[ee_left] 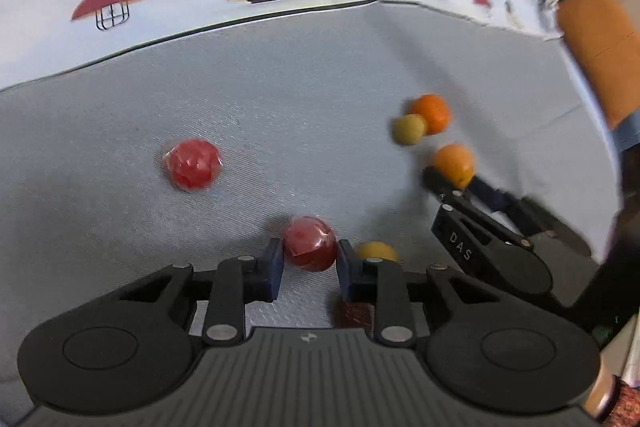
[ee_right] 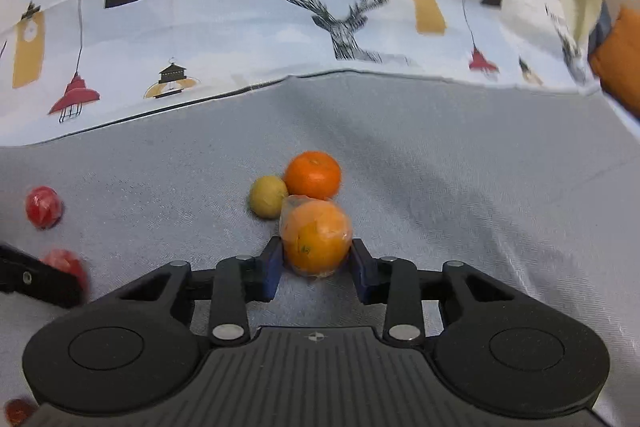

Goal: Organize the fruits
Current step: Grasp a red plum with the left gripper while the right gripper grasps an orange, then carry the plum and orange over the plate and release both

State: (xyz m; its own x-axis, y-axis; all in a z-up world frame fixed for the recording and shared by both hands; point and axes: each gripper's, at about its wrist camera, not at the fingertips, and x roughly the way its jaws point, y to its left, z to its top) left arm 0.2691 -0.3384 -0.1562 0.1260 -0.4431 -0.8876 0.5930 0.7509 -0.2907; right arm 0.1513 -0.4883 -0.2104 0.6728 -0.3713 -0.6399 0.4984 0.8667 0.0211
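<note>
Left gripper (ee_left: 310, 267) pinching a wrapped red fruit (ee_left: 310, 243) on the grey cloth (ee_left: 280, 131), a blue pad against each flank. Just beside the right pad, at 3 o'clock, a yellow fruit (ee_left: 376, 251), half hidden by the finger. Below that pad, something dark red (ee_left: 354, 315), too hidden to tell. At 10 o'clock, well apart, another wrapped red fruit (ee_left: 193, 164) lying alone.

Right gripper (ee_right: 316, 265) clamped on a wrapped orange (ee_right: 316, 237), pads pressing both sides. Crowded right behind it: a bare orange (ee_right: 313, 174) at 12 o'clock, seemingly touching the wrap, and a small yellow-green fruit (ee_right: 268, 201) at 11 o'clock, against the bare orange. Off at 9 o'clock in the right wrist view, the two red fruits again, the nearer partly covered by the left gripper's black finger. At the lower left corner, a blurred red thing (ee_right: 18, 411).

Behind the cloth, a printed backdrop (ee_right: 240, 27) with lamps and a stag. At the far right, an orange cushion (ee_right: 620, 59).
</note>
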